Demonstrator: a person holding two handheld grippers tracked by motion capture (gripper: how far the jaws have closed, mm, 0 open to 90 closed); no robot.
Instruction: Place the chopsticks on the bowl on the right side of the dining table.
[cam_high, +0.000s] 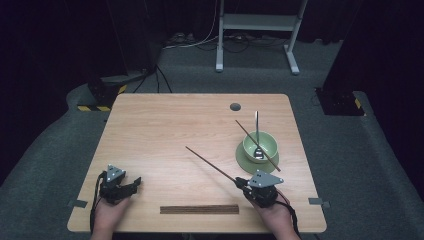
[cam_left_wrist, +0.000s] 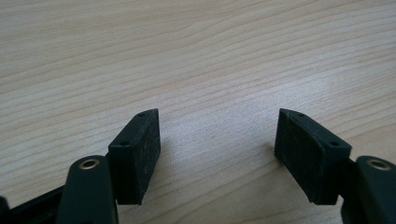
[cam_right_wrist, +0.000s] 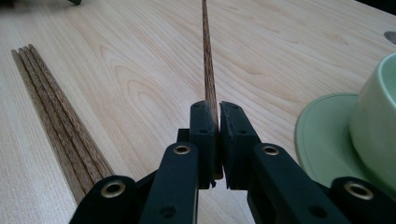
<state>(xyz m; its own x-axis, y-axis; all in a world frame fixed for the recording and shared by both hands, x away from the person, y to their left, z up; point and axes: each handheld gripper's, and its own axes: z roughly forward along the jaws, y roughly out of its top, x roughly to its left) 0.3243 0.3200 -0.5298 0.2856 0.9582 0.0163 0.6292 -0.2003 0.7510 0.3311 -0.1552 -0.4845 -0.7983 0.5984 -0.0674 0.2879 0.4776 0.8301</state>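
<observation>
Table (cam_high: 165, 130): we had a light wooden top under us, with a dark round cable hole (cam_high: 235, 106) near its far edge.

Saucer (cam_high: 245, 161): we saw a pale green saucer on the right half of the table, carrying the bowl; its rim also showed at the right of the right gripper view (cam_right_wrist: 322, 135).

Bowl (cam_high: 267, 140): we saw a green bowl sitting on that saucer, with a metal spoon (cam_high: 257, 131) resting in it, handle pointing to the far edge, and one wooden chopstick laid across it (cam_high: 247, 131), slanting from the far left down over the near right rim.

Bundle of chopsticks (cam_high: 199, 209): we had a flat row of dark wooden sticks lying side by side near the front edge, between our two hands, well apart from the bowl.

Left gripper (cam_high: 131, 185): we rested it low at the near left of the table, jaws spread apart, bare wood between the pads (cam_left_wrist: 140, 154), nothing in them.

Right gripper (cam_high: 240, 181): we had it clamped tight on the held chopstick, just in front of the saucer.

Held chopstick (cam_high: 210, 164): we gripped it at its thick end, and it ran away from the jaws toward the far left over the tabletop; the right gripper view had it pinched between the pads (cam_right_wrist: 209, 74).
</observation>
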